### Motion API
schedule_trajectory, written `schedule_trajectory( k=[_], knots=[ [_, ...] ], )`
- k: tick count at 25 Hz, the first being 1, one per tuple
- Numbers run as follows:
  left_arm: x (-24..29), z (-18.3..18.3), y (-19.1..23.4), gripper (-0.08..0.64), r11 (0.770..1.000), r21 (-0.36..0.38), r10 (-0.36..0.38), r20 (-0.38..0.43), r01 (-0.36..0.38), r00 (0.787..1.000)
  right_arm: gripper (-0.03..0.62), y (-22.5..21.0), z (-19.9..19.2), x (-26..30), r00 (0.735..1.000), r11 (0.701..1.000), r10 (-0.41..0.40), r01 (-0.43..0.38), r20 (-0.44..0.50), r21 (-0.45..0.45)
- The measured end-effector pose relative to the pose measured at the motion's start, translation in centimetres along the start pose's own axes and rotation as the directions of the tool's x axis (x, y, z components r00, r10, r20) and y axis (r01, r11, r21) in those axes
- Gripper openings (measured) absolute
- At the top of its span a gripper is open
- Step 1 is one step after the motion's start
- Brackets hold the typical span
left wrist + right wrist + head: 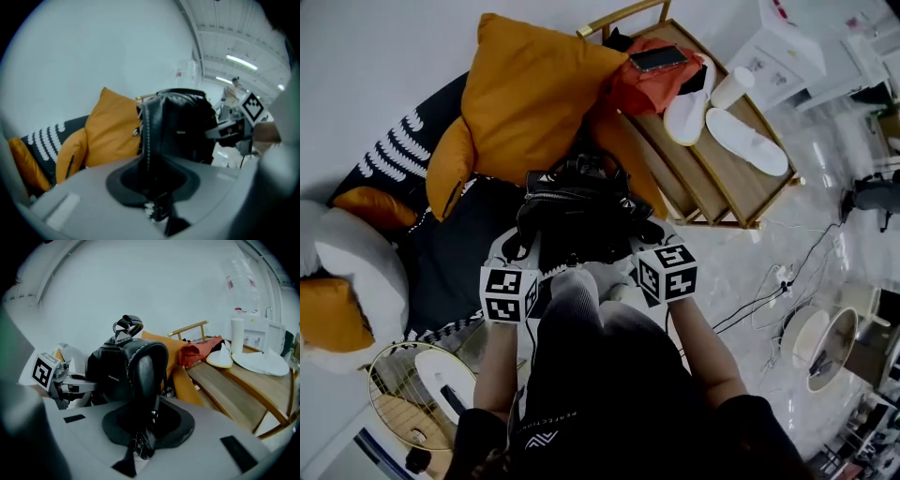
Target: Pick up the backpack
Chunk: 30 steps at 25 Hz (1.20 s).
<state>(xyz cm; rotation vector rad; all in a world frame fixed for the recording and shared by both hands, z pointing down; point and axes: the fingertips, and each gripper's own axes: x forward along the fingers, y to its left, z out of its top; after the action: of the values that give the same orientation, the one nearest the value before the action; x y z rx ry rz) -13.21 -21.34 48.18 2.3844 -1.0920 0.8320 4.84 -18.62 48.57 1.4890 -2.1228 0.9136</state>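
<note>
Two grippers share the load here. The left gripper [523, 251] has its jaws nearly together, pinched on a black shoulder strap [149, 140] that runs up between them. The right gripper [645, 251] is closed the same way on the other padded strap [143, 376].

The black backpack [579, 211] sits straight ahead of both grippers and between them, touching each through its strap, so neither hand is nearer. Its long axis stands roughly upright, with the top carry loop [126, 326] above the jaws and the body just beyond them. It looks to be hanging from the straps rather than resting, though its underside is hidden. I judge that any further rise needs both hands level, or the bag will tip toward the lower side.

Beyond and below the left gripper lies a dark sofa [450, 253] with a big orange cushion [530, 94]. Past the right gripper stands a slatted wooden bench [722, 169] carrying white slippers [750, 141], a red cloth [652, 89] and a phone [656, 58]. Pale glossy floor [769, 234] with loose cables [741, 309] spreads out on the right gripper's outer side.
</note>
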Motion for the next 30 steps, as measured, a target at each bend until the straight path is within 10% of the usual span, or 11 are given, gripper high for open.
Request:
schedule_trajectory(
  k=[30],
  knots=[
    [-8.4, 7.8, -3.1, 0.072, 0.995, 0.031, 0.084, 0.166, -0.090, 0.983, 0.043, 2.7, 8.0, -8.4, 0.981, 0.995, 0.081, -0.069, 0.174, -0.071]
  ],
)
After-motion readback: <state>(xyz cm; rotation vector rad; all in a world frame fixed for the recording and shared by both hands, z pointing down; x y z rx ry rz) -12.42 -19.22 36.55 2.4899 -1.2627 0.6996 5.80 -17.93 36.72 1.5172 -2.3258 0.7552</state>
